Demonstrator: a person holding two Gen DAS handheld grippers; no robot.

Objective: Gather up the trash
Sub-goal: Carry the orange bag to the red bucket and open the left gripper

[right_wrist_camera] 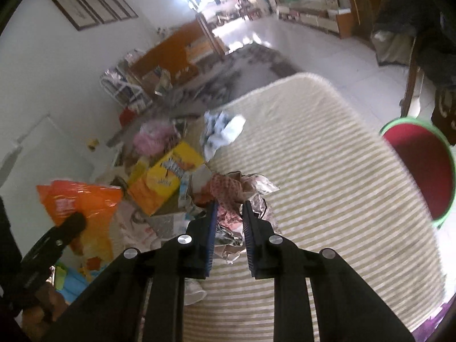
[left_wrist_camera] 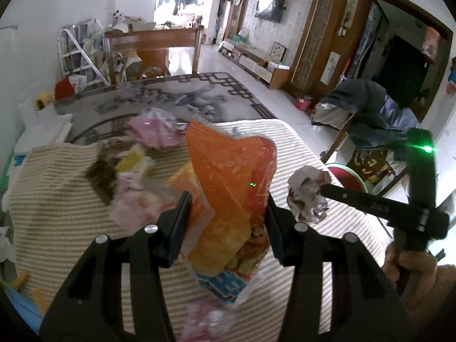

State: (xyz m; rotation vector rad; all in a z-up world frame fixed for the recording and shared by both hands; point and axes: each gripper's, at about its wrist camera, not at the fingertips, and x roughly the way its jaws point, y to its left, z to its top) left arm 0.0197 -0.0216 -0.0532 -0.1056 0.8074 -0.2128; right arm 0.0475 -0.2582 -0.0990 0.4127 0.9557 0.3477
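Observation:
My left gripper (left_wrist_camera: 228, 199) is shut on an orange snack bag (left_wrist_camera: 228, 182) and holds it upright above the striped table; the bag also shows in the right wrist view (right_wrist_camera: 77, 208). My right gripper (right_wrist_camera: 229, 208) is shut on a crumpled wad of paper and wrappers (right_wrist_camera: 232, 196), seen from the left wrist view as a white crumpled ball (left_wrist_camera: 307, 193) at its fingertips. More trash lies on the table: a yellow box (right_wrist_camera: 168, 176), a pink bag (right_wrist_camera: 154, 136) and a white crumpled bag (right_wrist_camera: 225, 131).
The table with the striped cloth (right_wrist_camera: 327, 188) fills the foreground. A red bin with a green rim (right_wrist_camera: 419, 171) stands at the table's right side. A chair draped with clothes (left_wrist_camera: 367, 105) is at the right. A patterned rug (left_wrist_camera: 176, 97) lies beyond the table.

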